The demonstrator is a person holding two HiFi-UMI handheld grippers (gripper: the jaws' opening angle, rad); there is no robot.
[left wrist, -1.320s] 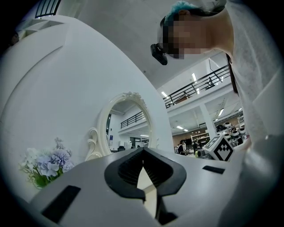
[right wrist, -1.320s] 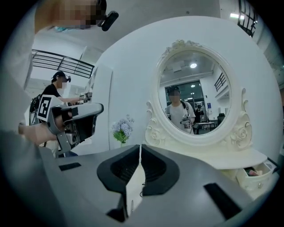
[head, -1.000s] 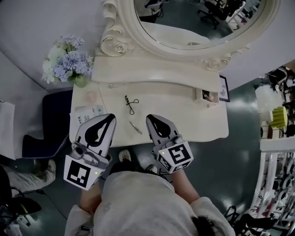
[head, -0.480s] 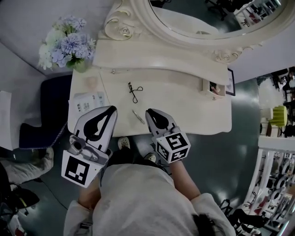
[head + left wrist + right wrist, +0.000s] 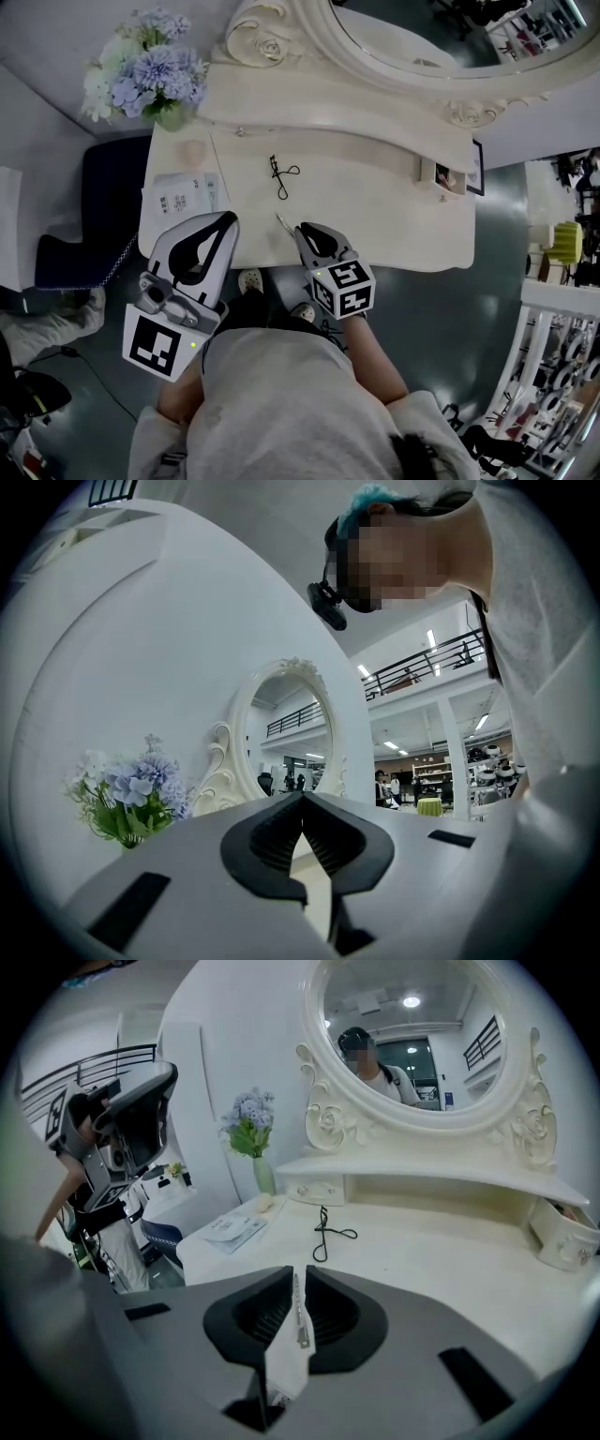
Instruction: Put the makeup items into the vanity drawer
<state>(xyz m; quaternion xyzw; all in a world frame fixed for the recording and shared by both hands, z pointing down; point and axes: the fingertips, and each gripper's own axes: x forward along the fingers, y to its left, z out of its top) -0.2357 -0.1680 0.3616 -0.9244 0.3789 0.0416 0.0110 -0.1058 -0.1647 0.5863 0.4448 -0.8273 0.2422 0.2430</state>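
white vanity table, oval mirror at its back. left gripper hangs over the front-left corner, jaw tips meeting, empty. right gripper is at the front edge, jaws a narrow slit apart. eyelash curler lies mid-table, long axis roughly front to back. slim metal tool lies near the front edge on a diagonal, far end pointing toward the curler, near end inside the right gripper's slit; it is thinner than the gap, and contact with the pads cannot be told.
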